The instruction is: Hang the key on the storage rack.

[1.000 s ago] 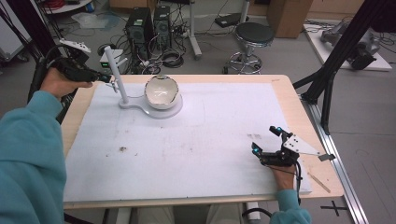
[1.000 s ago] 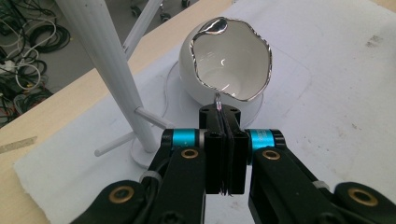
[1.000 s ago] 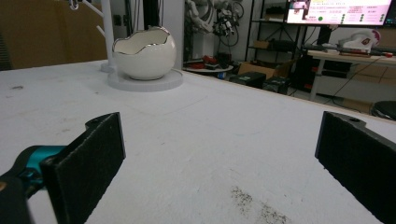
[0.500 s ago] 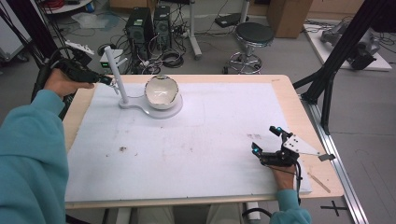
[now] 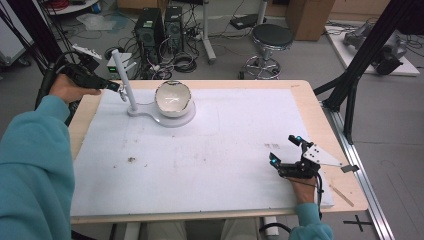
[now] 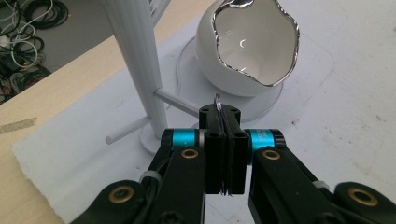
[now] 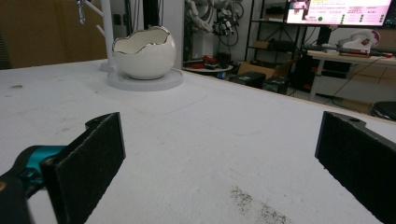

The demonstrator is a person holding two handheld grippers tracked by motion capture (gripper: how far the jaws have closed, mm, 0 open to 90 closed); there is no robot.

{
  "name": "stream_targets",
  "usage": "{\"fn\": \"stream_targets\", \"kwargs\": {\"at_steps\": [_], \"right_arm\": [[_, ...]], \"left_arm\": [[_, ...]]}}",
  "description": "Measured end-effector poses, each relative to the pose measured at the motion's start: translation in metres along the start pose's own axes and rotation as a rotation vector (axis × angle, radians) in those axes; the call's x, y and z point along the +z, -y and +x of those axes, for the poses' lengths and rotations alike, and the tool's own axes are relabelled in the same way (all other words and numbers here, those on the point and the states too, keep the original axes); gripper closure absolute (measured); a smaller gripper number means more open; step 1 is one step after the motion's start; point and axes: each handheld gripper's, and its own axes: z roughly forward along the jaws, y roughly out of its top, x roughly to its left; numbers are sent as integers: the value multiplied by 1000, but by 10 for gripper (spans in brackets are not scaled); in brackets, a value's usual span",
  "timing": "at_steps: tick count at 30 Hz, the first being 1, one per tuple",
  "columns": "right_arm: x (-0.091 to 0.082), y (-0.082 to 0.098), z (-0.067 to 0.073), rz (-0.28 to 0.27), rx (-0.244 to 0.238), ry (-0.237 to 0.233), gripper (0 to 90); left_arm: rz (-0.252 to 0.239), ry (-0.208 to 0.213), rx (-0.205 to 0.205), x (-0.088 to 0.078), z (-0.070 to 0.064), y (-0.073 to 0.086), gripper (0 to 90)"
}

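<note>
A white stand [image 5: 125,85] with side pegs shares a round base with an egg-shaped white bowl [image 5: 173,98] that has a silver rim, at the table's far left. My left gripper [image 5: 116,88] is beside the post, shut on a thin silver ring [image 6: 217,99] that pokes out above its jaws. In the left gripper view, the left gripper [image 6: 223,116] is just short of a peg [image 6: 180,101], with the bowl [image 6: 247,51] behind it. My right gripper [image 5: 284,149] rests open at the near right, nothing between its pads [image 7: 88,158].
A white mat [image 5: 215,150] covers most of the wooden table [image 5: 310,100]. A dark speck patch [image 5: 131,160] lies on the mat at the left. Computers, cables and a stool [image 5: 270,37] stand on the floor beyond the far edge.
</note>
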Motion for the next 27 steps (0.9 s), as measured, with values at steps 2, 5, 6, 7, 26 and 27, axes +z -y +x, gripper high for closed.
{"fn": "stream_targets", "kwargs": {"at_steps": [2, 5, 6, 7, 26, 27], "right_arm": [[0, 0, 0, 0, 0, 0, 8], [0, 0, 0, -1, -1, 1, 7], [0, 0, 0, -1, -1, 0, 8], [0, 0, 0, -1, -1, 0, 8], [0, 0, 0, 1, 2, 2, 7], [0, 0, 0, 1, 2, 2, 8]], "left_arm": [[2, -2, -2, 2, 1, 0, 883], [0, -2, -9, 3, 2, 0, 883], [2, -1, -6, 4, 3, 0, 883], [1, -2, -8, 4, 3, 0, 883], [-7, -14, -20, 4, 7, 1, 883], [-8, -13, -21, 5, 8, 0, 883]]}}
